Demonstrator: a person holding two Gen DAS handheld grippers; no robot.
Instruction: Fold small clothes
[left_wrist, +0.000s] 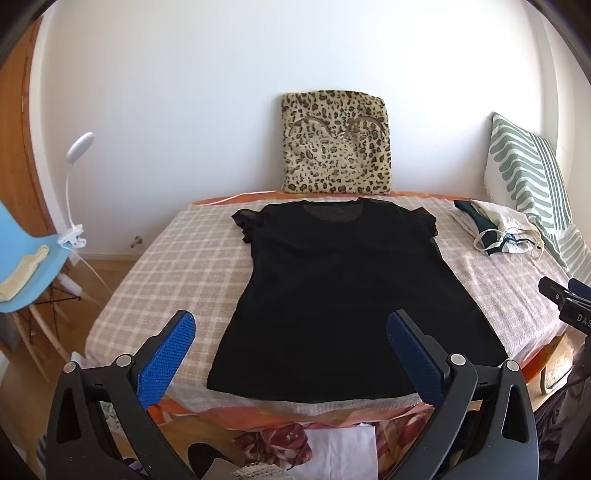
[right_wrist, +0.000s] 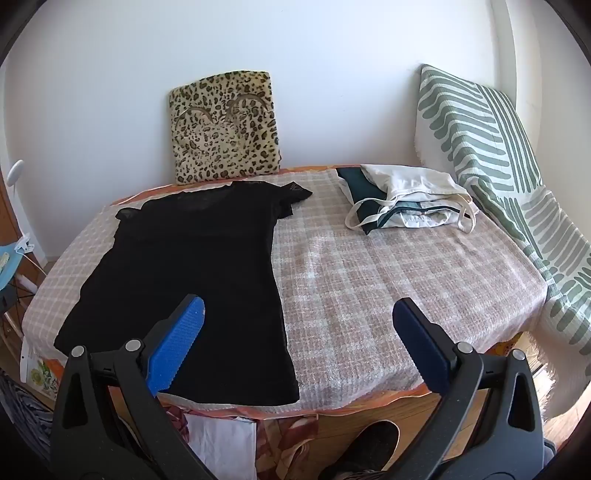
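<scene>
With the thin black short-sleeved shirt (left_wrist: 332, 295) spread flat ahead, both wide-open, empty tools, left tool (left_wrist: 291, 332) and right tool (right_wrist: 297, 319), are judged ready for gripping its edges for a first fold.

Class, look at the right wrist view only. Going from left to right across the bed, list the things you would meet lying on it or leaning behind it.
Black shirt → leopard cushion → pile of folded clothes → green striped pillow.

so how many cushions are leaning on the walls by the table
2: a leopard-print cushion against the back wall behind the black top, and a green-and-white striped cushion at the table's right end. No others show in either view.
</scene>
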